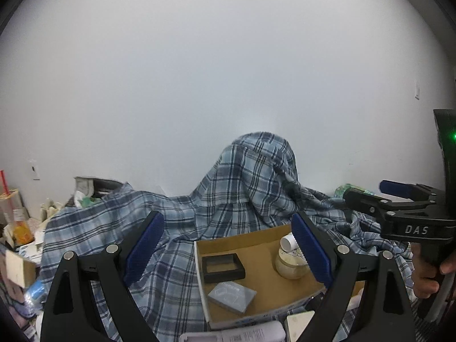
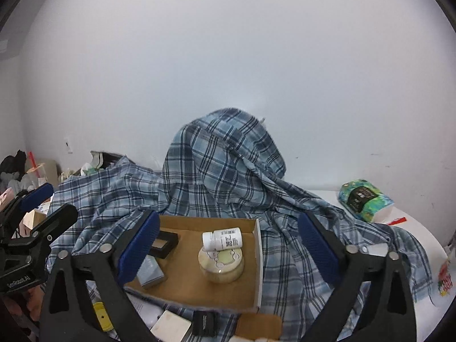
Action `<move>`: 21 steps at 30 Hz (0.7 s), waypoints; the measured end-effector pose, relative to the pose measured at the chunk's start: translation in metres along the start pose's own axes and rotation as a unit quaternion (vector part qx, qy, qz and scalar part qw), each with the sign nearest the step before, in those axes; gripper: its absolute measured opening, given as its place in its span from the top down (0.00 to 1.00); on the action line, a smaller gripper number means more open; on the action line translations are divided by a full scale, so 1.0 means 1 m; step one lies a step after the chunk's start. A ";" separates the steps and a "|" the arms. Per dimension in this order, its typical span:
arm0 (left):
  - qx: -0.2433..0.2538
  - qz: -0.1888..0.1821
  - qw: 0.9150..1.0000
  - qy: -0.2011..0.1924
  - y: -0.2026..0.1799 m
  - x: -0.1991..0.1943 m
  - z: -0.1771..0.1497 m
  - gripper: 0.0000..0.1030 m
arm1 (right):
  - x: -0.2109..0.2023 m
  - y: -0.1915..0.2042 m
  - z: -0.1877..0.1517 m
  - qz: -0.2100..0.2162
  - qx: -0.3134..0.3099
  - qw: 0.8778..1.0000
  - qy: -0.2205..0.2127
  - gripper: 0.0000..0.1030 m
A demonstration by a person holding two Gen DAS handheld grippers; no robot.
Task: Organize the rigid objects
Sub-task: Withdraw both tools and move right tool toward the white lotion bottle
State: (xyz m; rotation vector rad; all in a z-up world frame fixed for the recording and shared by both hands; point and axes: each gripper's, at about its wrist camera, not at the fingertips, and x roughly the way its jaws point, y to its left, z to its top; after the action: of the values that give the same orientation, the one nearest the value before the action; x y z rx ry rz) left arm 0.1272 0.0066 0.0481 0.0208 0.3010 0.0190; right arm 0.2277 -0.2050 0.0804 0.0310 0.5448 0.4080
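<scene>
A shallow cardboard box [image 1: 199, 259] [image 2: 258, 256] lies on a plaid cloth. In it are a black square frame case [image 1: 223, 266] [image 2: 165, 240], a grey flat box [image 1: 232, 296] [image 2: 151, 273] and a cream round jar [image 1: 289, 266] [image 2: 222, 268]. A white pill bottle [image 1: 287, 242] [image 2: 223, 238] lies on its side on the jar's lid. My left gripper [image 1: 228, 222] [image 2: 61, 199] hovers open above the box's left side, nothing between its blue pads. My right gripper [image 2: 228, 219] [image 1: 364, 189] is open too, above and apart from the jar, and holds nothing.
The blue plaid shirt [image 1: 256, 176] [image 2: 222, 165] drapes over a tall lump against the white wall. A green tissue pack [image 2: 364, 199] sits at the right. Clutter and a cup with a red straw [image 1: 8, 199] crowd the left. White cards and a small black box [image 2: 203, 323] lie in front.
</scene>
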 end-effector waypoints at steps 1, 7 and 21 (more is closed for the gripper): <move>0.000 0.003 1.000 -0.008 -0.001 -0.007 -0.002 0.07 | -0.007 0.001 -0.003 -0.002 -0.001 1.000 -0.004 0.04; -0.007 -0.003 1.000 -0.028 0.000 -0.040 -0.019 0.00 | -0.040 0.000 -0.030 -0.014 0.009 1.000 -0.011 0.04; -0.004 0.012 0.999 -0.042 0.002 -0.061 -0.069 0.00 | -0.036 -0.014 -0.099 -0.060 0.007 0.998 0.025 0.04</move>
State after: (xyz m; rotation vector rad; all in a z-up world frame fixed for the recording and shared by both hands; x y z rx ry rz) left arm 0.0482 0.0085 0.0010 0.0176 0.2165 0.0431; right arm 0.1547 -0.2395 0.0115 0.0010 0.5959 0.2884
